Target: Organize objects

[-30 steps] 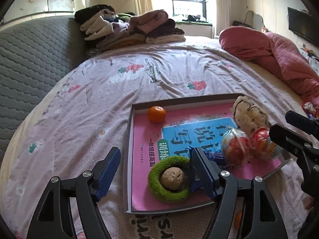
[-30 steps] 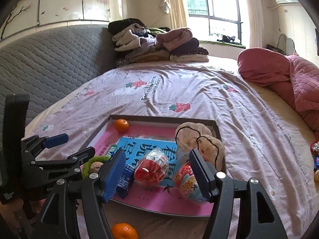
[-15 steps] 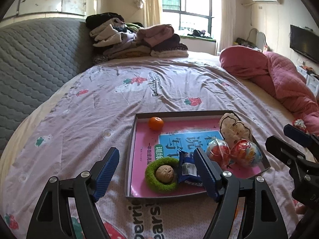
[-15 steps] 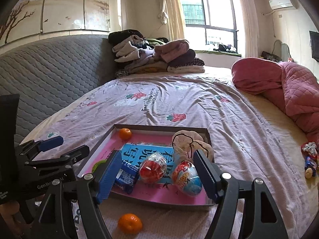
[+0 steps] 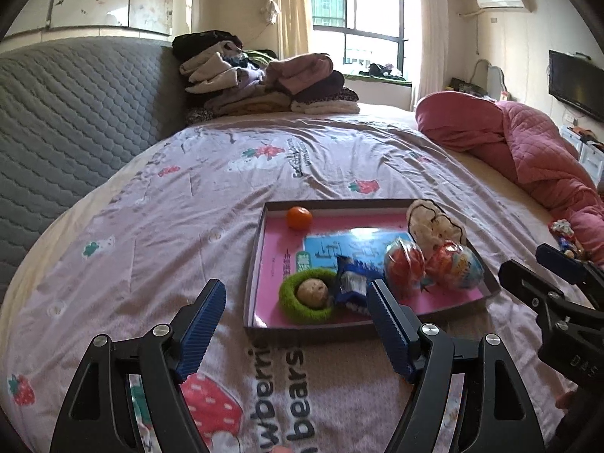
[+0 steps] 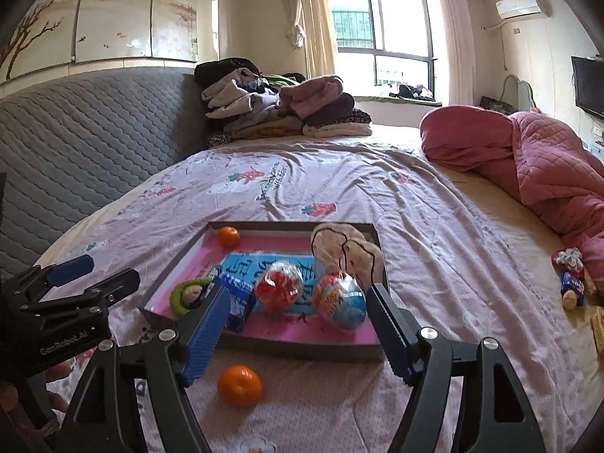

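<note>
Right gripper (image 6: 298, 324) is hanging wide open at lower centre, gripping nothing; a loose orange (image 6: 239, 384) is lying on the sheet just below its fingers. Left gripper (image 5: 296, 317) is likewise gaping, empty. Beyond, the tray (image 5: 252, 283) is sitting mid-frame, holding a green ring (image 5: 307, 300), blue packet (image 5: 351, 283), two wrapped eggs (image 5: 404, 264) and a second orange (image 5: 298, 218).

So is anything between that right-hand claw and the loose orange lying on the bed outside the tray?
Nothing visible. The right gripper is open, and the loose orange lies on the bedsheet between its fingers, in front of the tray. The tray's contents lie beyond it, not in the path.
</note>
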`<act>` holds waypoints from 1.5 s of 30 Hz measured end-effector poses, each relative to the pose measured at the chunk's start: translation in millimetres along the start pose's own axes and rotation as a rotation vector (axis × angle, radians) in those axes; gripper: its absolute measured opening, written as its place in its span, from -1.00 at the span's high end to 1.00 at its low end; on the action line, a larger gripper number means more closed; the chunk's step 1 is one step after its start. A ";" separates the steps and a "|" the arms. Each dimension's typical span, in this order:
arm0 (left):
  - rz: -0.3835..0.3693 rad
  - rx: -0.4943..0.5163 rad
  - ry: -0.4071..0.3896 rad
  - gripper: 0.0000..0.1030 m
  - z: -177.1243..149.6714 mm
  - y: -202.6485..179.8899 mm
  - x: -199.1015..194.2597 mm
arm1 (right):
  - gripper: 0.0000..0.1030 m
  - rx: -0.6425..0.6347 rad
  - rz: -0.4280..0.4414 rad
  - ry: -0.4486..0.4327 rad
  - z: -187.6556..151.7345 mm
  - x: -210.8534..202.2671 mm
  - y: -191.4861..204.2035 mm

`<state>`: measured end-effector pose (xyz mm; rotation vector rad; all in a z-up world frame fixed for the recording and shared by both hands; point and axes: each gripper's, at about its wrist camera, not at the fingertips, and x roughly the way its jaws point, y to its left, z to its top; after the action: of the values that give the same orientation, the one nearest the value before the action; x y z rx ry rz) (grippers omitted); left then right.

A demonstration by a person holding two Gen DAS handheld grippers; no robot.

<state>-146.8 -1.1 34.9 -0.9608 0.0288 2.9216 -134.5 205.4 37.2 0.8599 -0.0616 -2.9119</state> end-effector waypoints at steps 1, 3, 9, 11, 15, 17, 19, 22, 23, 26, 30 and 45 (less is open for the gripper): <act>0.002 -0.001 0.000 -0.52 -2.0 -0.9 0.0 | -0.43 0.001 -0.005 0.002 -2.1 -1.0 -0.2; 0.016 0.003 0.001 -0.52 -8.4 -2.5 -1.3 | -0.43 0.000 -0.008 0.001 -5.6 -3.8 0.4; 0.009 -0.010 0.013 -0.52 -22.9 -1.7 -5.6 | -0.43 -0.002 -0.009 -0.015 -12.4 -13.1 2.8; 0.017 -0.007 0.007 -0.52 -28.9 -2.8 -8.5 | -0.43 0.002 -0.006 -0.016 -16.0 -15.0 4.3; 0.010 0.001 0.024 -0.52 -41.0 -3.7 -9.1 | -0.43 0.010 -0.007 -0.001 -24.8 -16.3 4.4; 0.002 -0.005 0.035 -0.52 -46.9 -2.8 -9.3 | -0.43 0.008 -0.007 0.006 -29.6 -16.5 5.0; 0.003 -0.007 0.045 -0.52 -52.6 -2.5 -9.6 | -0.43 0.010 -0.013 0.012 -33.8 -15.3 5.6; 0.012 0.000 0.048 -0.52 -58.8 -2.2 -9.5 | -0.43 0.010 -0.024 0.026 -41.3 -12.4 6.3; 0.014 0.001 0.047 -0.52 -59.4 -2.8 -9.4 | -0.43 0.010 -0.033 0.033 -44.0 -10.8 6.7; 0.013 0.001 0.048 -0.52 -62.5 -2.5 -8.4 | -0.43 0.009 -0.038 0.053 -50.4 -6.6 7.0; 0.002 -0.027 0.067 -0.52 -67.1 2.6 -4.0 | -0.43 0.004 -0.042 0.070 -57.2 -3.8 8.1; 0.042 -0.034 0.100 -0.52 -86.2 11.4 8.0 | -0.43 -0.011 -0.036 0.101 -79.0 0.5 12.1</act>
<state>-102.9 -15.3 -39.3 -1.1235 0.0041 2.9180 -90.9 192.6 -28.5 1.0150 -0.0227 -2.8934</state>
